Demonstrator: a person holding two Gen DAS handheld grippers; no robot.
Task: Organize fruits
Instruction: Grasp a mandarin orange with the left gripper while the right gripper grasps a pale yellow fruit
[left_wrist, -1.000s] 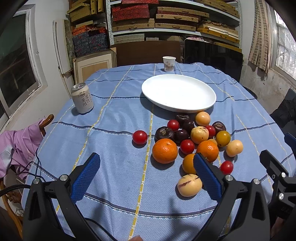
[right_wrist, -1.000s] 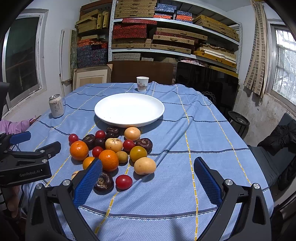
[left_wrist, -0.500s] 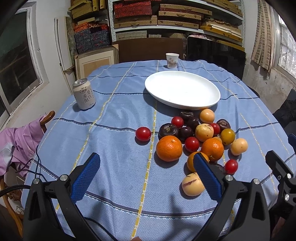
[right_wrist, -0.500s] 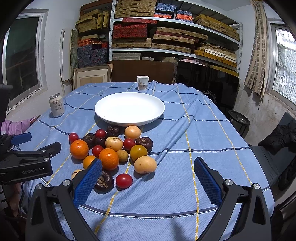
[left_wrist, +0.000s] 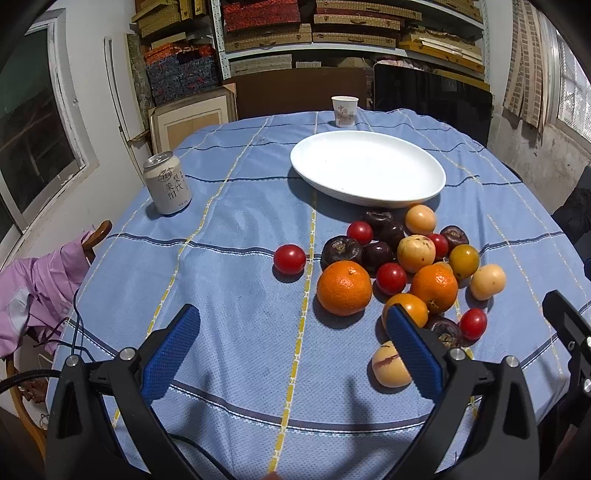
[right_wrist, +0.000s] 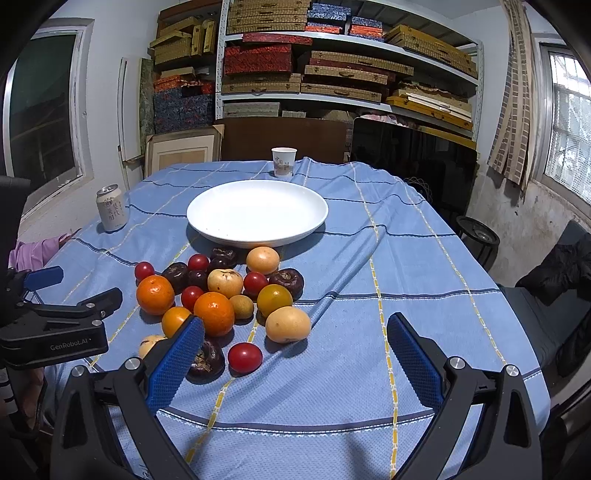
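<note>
The left tool (left_wrist: 291, 341) hangs over bare blue cloth with its blue pads spread wide and nothing between them, which reads as a stance ahead of a first pick rather than a grasp. The right tool (right_wrist: 295, 349) is likewise spread and empty above the table (right_wrist: 369, 369), so both appear set to take fruit one piece at a time.

In the left wrist view the fruit cluster sits at about 2 o'clock from the left tool, packed together on the cloth. The large orange (left_wrist: 344, 288) is its nearest full piece, and a lone cherry tomato (left_wrist: 289, 259) lies just apart at 12 o'clock. A second orange (left_wrist: 434, 288) sits deeper in the pile. The white plate (left_wrist: 424, 192) lies beyond the cluster and holds nothing, most likely the place the fruit is meant to go, so the sorting looks barely begun.

A beverage can (left_wrist: 168, 183) stands at 11 o'clock and a paper cup (left_wrist: 344, 110) beyond the plate at 12 o'clock, both well apart from the fruit.

The left tool's right pad covers part of a pale fruit with a reddish scar (left_wrist: 386, 365) and part of a small orange fruit behind it. The dark round fruits cannot be identified with confidence. In the right wrist view, the left pad hides part of a dark fruit (right_wrist: 207, 362).
</note>
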